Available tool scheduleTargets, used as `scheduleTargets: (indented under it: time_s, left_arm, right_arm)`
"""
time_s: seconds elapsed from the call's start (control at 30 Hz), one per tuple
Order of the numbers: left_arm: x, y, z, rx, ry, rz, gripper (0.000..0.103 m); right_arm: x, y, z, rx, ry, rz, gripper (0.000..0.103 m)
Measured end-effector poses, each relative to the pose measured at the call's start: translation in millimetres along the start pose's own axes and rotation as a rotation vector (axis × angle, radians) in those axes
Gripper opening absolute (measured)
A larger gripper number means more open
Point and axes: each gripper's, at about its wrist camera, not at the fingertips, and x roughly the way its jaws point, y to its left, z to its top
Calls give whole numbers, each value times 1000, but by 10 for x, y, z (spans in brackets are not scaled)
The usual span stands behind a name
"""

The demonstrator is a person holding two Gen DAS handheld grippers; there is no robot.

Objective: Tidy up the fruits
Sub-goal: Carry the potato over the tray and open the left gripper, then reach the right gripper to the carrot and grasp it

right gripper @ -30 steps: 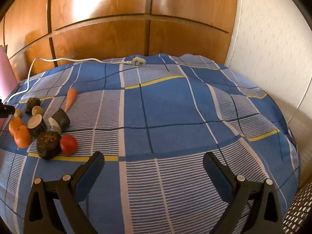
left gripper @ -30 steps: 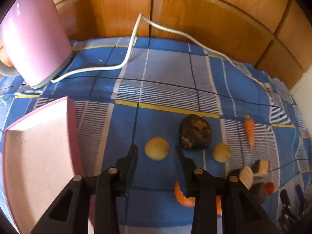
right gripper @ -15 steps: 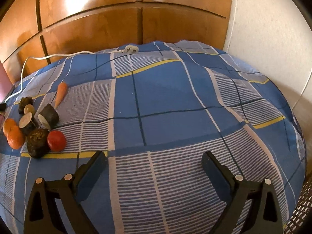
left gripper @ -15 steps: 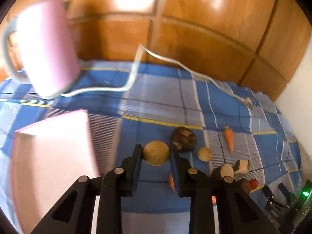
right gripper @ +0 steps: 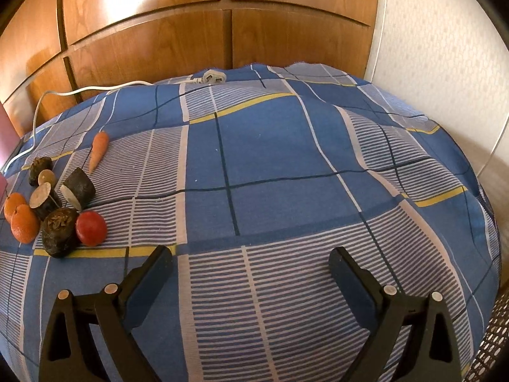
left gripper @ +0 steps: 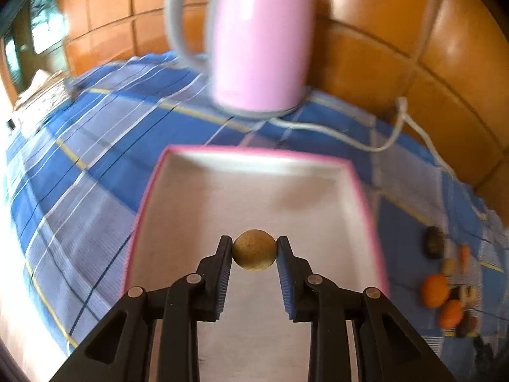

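over the pink-rimmed tray (left gripper: 359, 187) your left gripper (left gripper: 254, 251) now pinches the small round tan fruit (left gripper: 254, 250), pads pressed on both its sides, the fruit hanging above the pale tray floor and not touching it. a second ago that same fruit lay on the cloth beside a dark lump, with the jaws spread around it and the tray off to one side; now the tray fills the middle of the left wrist view and the pink kettle (left gripper: 261, 38) stands just behind it, so you have lifted the piece and swung it across. that reads as the first fruit about to go in, since the tray looks bare. your right gripper (right gripper: 251, 265) is spread wide and holds nothing, hovering over the checked blue cloth (right gripper: 270, 146) much where it was. the rest waits in a cluster at the left of the right wrist view: two oranges (right gripper: 22, 222), a smooth red fruit (right gripper: 91, 227), a rough dark lump (right gripper: 59, 230), cut dark pieces with pale flat faces (right gripper: 78, 187), and a tapered carrot (right gripper: 98, 149) a little apart. the held fruit is matt, speckled and nearly a ball, so judge it likely to roll once freed on the tray's smooth floor; the soft cloth sags in folds, and a white cord (right gripper: 95, 88) trails along its far edge.
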Motion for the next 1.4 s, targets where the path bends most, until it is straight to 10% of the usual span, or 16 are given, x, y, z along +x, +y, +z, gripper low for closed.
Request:
scheduleTargets:
  time_s: [0.47,0.93,1.1,1.4]
  left_arm:
    - [-382,156,-287,-5,-95,46,72]
    - [-893,16,-998,38,-121,-29,75]
    - [-921,10,-1174,52,-114,-34,79]
    - [-932,12,-1291,54,-104,-47,79]
  right_arm:
    - [10,5,-4,2,5,-5,100]
    - [28,8,22,6,26,-4,100]
    - [-42,63,155,2,44,40,59]
    - [-206,598,720,-37,15,287,59]
